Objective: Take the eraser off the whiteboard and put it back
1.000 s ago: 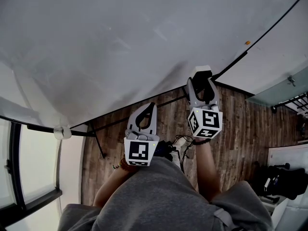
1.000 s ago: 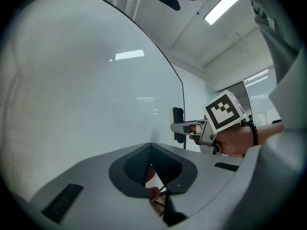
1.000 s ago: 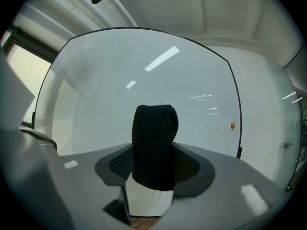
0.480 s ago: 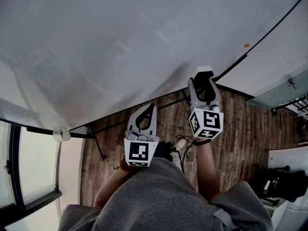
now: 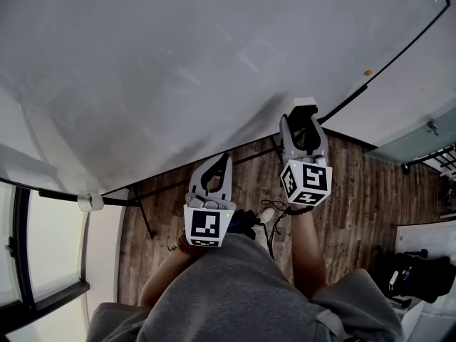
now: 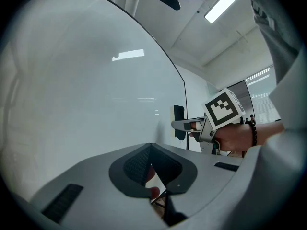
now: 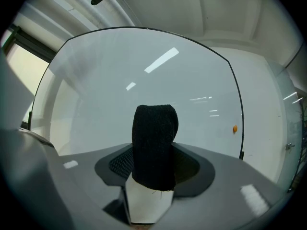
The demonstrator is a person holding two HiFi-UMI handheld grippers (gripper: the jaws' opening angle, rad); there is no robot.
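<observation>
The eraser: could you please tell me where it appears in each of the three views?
Head view: eraser right of centre, in the right tool.
Left gripper view: right of centre, small and dark.
Right gripper view: lower centre, upright.
Shared landmark: the whiteboard.

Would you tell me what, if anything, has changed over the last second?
Nothing has clearly changed. The right gripper stays shut on the eraser near the lower edge of the whiteboard, and its tiny shift in the picture looks like camera movement. The left gripper stays shut, empty and in place.
</observation>
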